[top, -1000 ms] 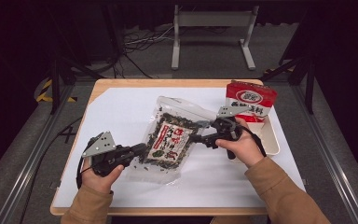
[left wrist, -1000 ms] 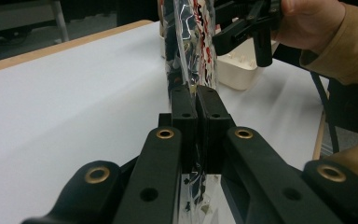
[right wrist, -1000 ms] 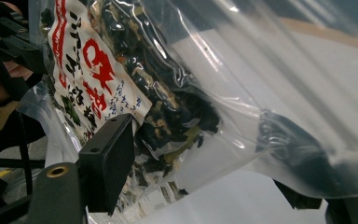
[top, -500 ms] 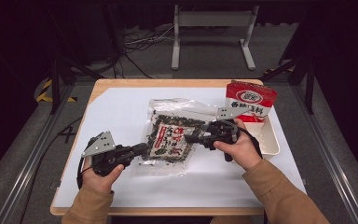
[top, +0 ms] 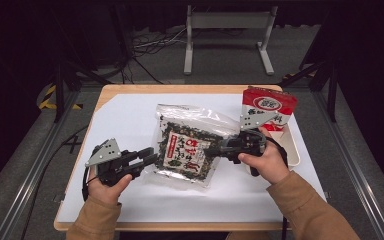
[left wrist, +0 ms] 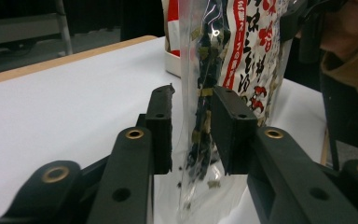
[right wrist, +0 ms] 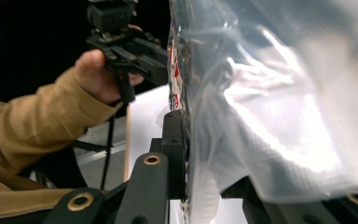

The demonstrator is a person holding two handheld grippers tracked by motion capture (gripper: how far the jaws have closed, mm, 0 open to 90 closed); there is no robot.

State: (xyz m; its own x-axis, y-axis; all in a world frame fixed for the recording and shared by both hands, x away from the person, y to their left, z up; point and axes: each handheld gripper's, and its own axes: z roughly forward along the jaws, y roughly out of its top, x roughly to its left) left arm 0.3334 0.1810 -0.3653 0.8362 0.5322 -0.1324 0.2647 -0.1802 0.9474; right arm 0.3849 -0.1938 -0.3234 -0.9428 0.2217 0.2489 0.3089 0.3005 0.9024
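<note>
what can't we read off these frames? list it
- Right gripper, right gripper view: the clear bag covers its far jaw, so the grip can't be confirmed.
- Left gripper, left gripper view: jaws sit either side of the bag's edge; contact unclear.
- Red packet, high view: lower part hidden by the right gripper and hand; print too small.
- White tray, high view: mostly behind the hand.

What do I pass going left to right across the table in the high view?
Left gripper → clear seaweed snack bag → right gripper → red packet standing in the white tray.
</note>
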